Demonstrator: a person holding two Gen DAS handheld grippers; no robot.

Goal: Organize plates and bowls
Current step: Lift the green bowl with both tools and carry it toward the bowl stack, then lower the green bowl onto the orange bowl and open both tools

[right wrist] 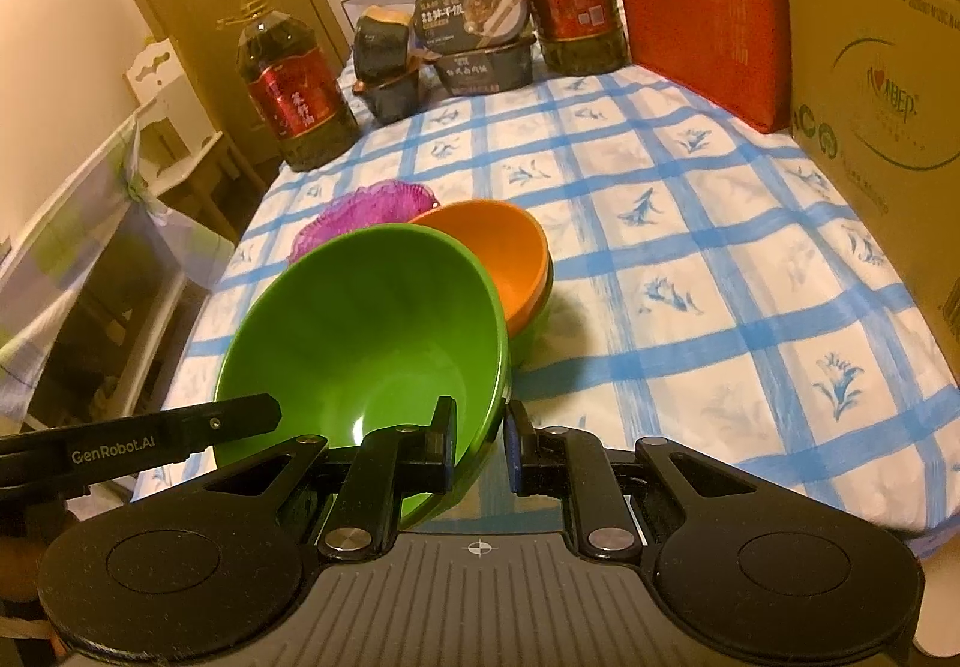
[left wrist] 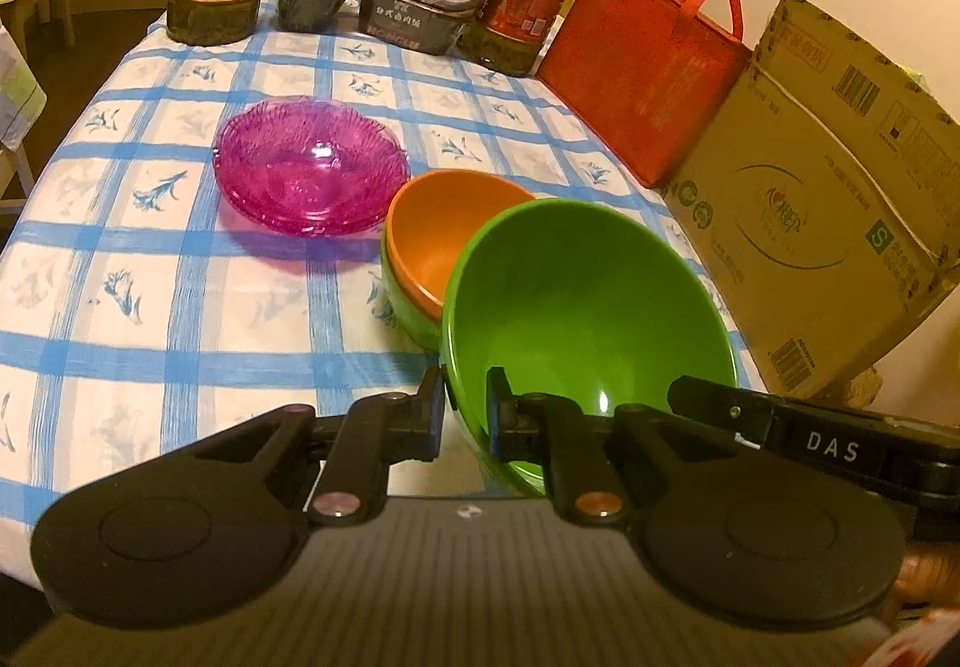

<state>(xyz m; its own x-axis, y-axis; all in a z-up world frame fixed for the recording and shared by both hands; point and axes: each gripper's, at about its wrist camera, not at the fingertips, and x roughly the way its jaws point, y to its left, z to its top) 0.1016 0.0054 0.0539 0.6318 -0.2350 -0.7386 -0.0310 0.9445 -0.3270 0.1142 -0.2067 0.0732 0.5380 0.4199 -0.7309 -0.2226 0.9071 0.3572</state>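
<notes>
Both the left gripper point(left wrist: 465, 412) and the right gripper point(right wrist: 480, 442) are matte black, with blue-edged pads, round pivot discs and white lettering.

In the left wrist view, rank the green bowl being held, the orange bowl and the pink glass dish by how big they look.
1. green bowl, though it is nearest the camera, so its true size is unsure.
2. pink glass dish.
3. orange bowl, partly hidden behind the green one.
</notes>
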